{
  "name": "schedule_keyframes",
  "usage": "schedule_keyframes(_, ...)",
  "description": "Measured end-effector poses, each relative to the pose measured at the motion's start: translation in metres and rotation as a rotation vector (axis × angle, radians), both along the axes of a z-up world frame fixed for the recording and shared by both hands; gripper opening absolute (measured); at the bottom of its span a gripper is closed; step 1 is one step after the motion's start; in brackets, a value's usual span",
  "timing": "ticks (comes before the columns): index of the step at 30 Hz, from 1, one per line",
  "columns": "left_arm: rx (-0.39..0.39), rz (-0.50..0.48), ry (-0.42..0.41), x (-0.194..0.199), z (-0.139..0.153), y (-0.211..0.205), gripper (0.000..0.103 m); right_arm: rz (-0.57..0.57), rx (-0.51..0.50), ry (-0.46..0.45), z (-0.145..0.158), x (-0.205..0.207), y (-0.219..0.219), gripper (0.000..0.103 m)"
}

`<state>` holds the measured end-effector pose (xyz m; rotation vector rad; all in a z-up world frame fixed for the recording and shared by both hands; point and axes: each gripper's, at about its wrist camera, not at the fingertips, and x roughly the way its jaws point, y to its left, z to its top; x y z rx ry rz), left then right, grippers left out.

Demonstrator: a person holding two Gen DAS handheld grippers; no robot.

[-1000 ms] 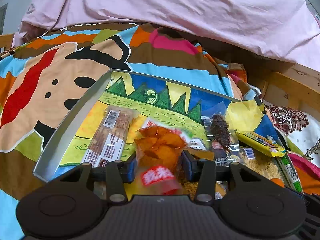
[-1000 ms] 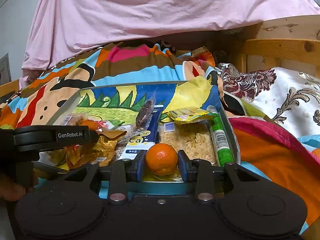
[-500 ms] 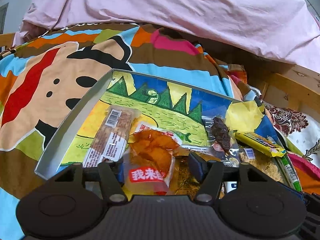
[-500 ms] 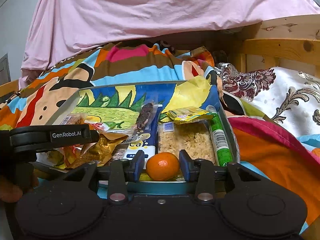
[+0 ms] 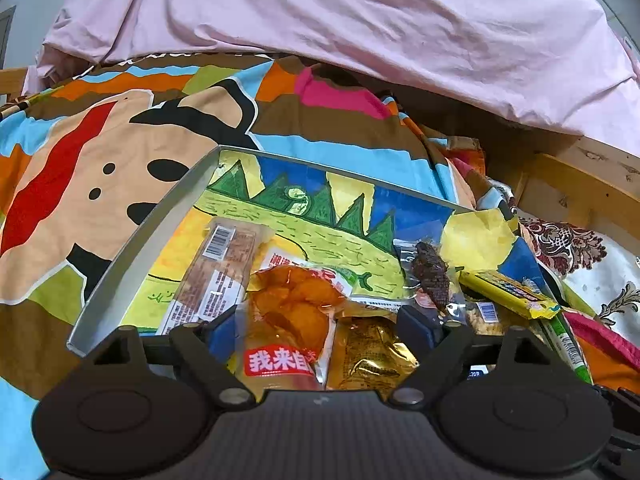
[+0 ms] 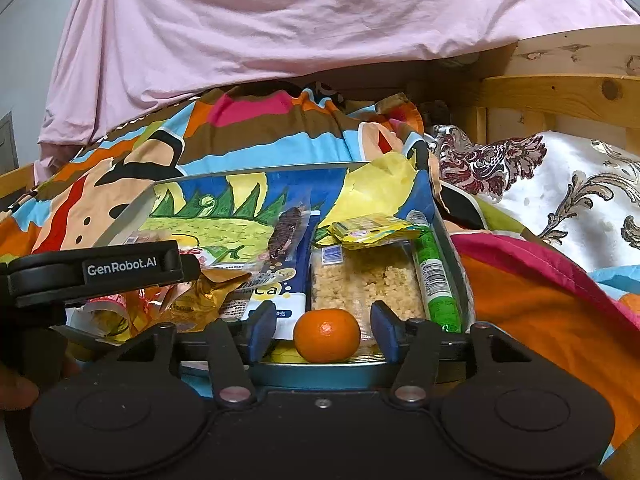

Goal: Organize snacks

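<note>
A metal tray point(image 5: 132, 248) with a painted bottom lies on the bed and holds several snacks. My left gripper point(image 5: 320, 330) is open over the tray's near edge; an orange snack packet point(image 5: 290, 320) and a gold packet point(image 5: 370, 354) lie loose between its fingers. A brown bar point(image 5: 218, 276) lies to the left. My right gripper point(image 6: 322, 334) is open, with a mandarin point(image 6: 326, 335) resting free on the tray point(image 6: 320, 370) between its fingers. Behind it lie a rice-crisp pack point(image 6: 366, 278), a green tube point(image 6: 436, 280) and a blue pack point(image 6: 276, 294).
A colourful quilt point(image 5: 100, 152) surrounds the tray, with a pink sheet point(image 5: 360, 20) behind. A wooden bed frame point(image 6: 560, 88) and a floral pillow point(image 6: 560, 188) stand at the right. The left gripper's body point(image 6: 92, 276) shows at the left of the right wrist view.
Both grippers have opened. The left one let go of the orange packet, which now lies in the tray. The right one released the mandarin, which settled onto the tray's near edge.
</note>
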<state>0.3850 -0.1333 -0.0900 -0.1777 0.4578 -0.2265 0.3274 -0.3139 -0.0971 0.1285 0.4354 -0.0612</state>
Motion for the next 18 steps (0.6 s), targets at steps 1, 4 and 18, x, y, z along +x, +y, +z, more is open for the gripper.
schedule_keyframes(1,0.001,0.000,0.001,0.000,0.000,0.000,0.088,-0.003,-0.001,-0.002,0.001,0.000,0.000,0.056)
schedule_keyframes(4,0.002,0.004,-0.003,-0.002,0.002,0.000,0.090,-0.006,-0.003,-0.010,0.002,-0.002,0.001,0.060)
schedule_keyframes(18,0.012,0.031,-0.054,-0.016,0.026,0.001,0.102,-0.036,-0.004,-0.049,0.018,-0.012,-0.002,0.082)
